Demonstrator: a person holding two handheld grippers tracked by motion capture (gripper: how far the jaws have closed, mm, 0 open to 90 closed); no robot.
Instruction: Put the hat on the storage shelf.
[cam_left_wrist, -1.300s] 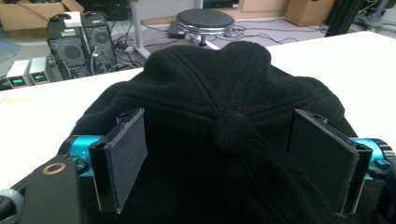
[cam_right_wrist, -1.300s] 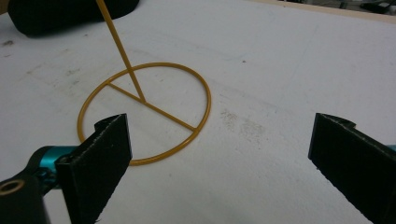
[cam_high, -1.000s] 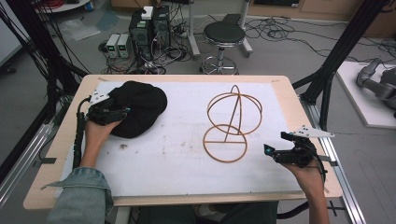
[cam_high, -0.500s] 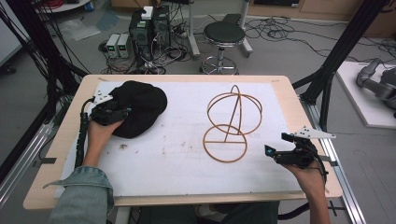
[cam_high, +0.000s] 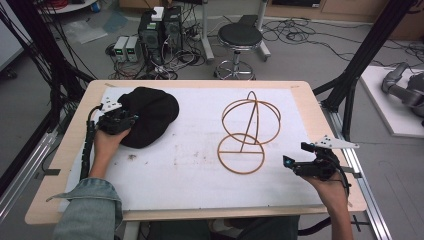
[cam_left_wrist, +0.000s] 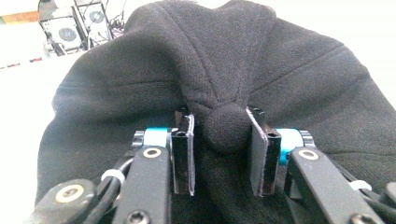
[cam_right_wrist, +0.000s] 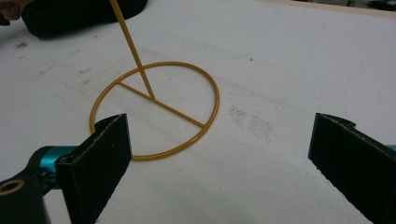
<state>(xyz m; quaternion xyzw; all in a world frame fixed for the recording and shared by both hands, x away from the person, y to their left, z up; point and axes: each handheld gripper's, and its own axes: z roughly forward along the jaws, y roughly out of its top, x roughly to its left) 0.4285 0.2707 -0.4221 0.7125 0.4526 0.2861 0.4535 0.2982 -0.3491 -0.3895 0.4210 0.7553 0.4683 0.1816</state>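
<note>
While the left gripper (cam_left_wrist: 219, 154) rests on the black cap (cam_high: 150, 115) at the left rear of the worktop (cam_high: 200, 210), its 2 jaws have just been closing and now pinch the cap's top button (cam_left_wrist: 227, 127) between the pads. The right gripper (cam_high: 289, 162) hovers at the worktop's right front edge, its jaws spread wide with nothing between them. Near it, the gold wire stand (cam_high: 247, 132) sits upright on the white mat (cam_high: 190, 165), well apart from the cap.

High view looks down over the table (cam_high: 200, 165); gripper views sit close, sharing its white surface.
</note>
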